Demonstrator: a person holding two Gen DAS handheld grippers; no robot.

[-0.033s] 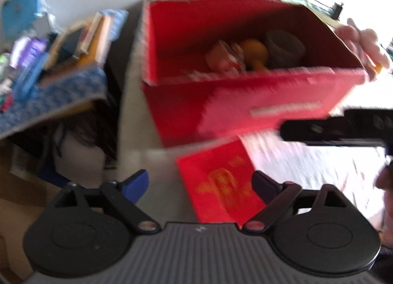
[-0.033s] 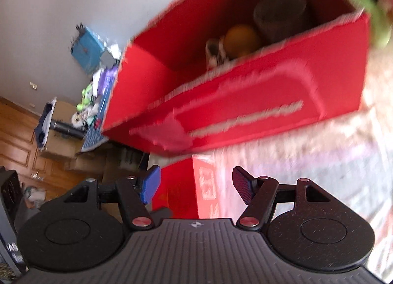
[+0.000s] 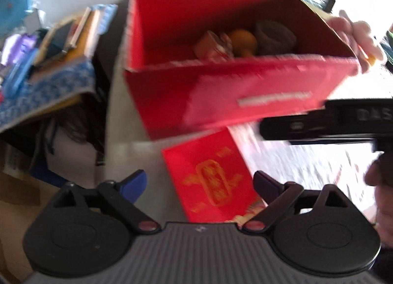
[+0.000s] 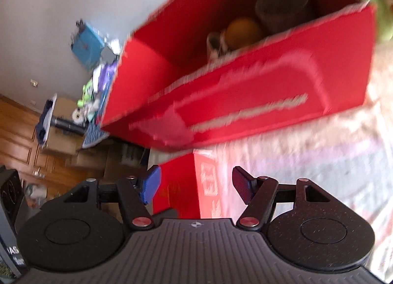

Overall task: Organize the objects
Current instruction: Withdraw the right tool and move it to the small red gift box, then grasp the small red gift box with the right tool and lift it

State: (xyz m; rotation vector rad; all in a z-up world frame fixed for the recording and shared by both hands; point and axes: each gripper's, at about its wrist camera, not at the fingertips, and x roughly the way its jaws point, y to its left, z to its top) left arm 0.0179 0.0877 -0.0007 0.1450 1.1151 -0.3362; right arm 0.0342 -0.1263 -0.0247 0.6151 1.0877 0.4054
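Matches the earlier frame throughout, with nothing shifted. Finds the left gripper (image 3: 199, 180) spread wide and empty, over a flat red packet (image 3: 208, 178) lying beside the pale cloth (image 3: 307, 166). Finds the right gripper (image 4: 196, 179) equally wide, holding nothing, with the same packet ahead of its fingers. Places the red box (image 3: 221, 92) just behind the packet, open-topped, with an orange ball (image 3: 242, 40) and a dark cup (image 3: 275, 34) inside near its right end. Shows a bare hand (image 3: 356, 35) at the box's far right corner.

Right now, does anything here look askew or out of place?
The red box sits tilted, its near bottom edge resting on the flat red packet instead of the cloth. A bare hand grips its far corner.
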